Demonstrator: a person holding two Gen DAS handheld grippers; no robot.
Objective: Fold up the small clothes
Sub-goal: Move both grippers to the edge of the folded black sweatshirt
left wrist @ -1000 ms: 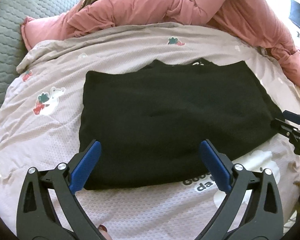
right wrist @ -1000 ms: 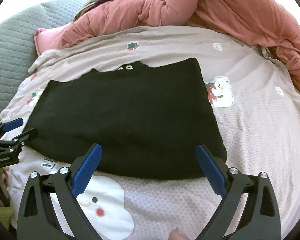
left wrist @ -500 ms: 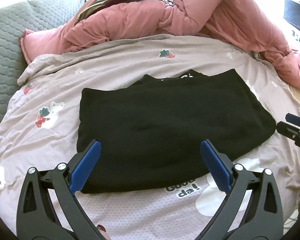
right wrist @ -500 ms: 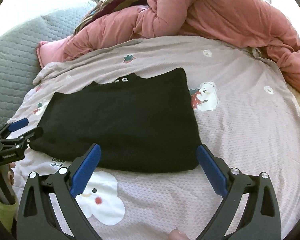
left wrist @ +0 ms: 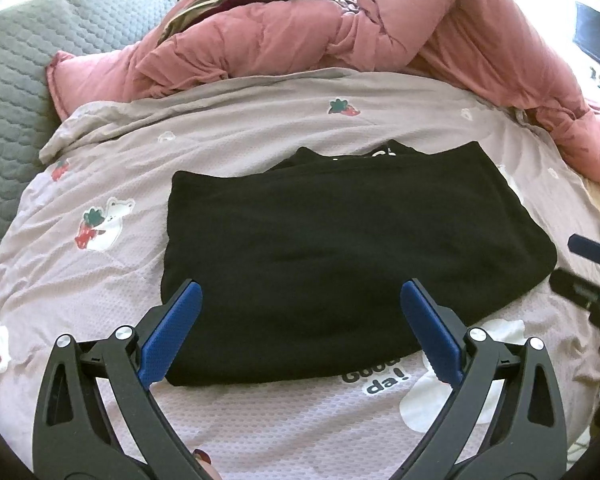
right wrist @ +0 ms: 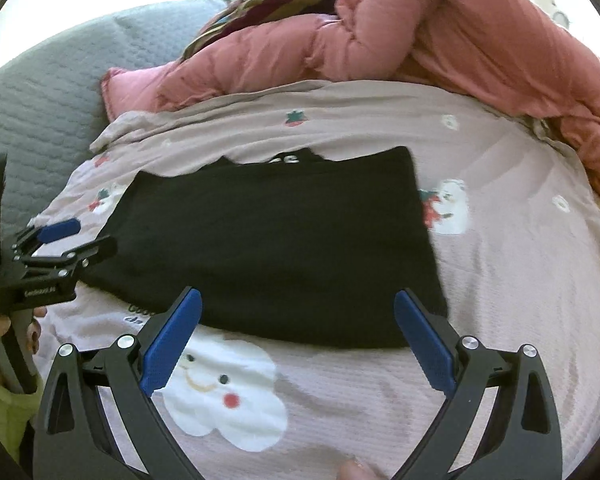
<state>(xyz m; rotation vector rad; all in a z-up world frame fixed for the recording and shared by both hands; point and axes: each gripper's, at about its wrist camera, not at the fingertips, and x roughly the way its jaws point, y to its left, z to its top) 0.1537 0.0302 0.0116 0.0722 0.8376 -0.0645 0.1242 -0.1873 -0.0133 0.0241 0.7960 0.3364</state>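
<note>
I drew both my tools back and upward from the folded black knit garment [left wrist: 352, 264]. My left black gripper with blue pads [left wrist: 300, 320] no longer overlapped the garment's near edge as deeply, so the printed lilac bedsheet [left wrist: 284, 424] showed more below it. My right black gripper with blue pads [right wrist: 296, 328] retreated likewise, uncovering the sheet's white smiling cloud print [right wrist: 224, 400].
</note>
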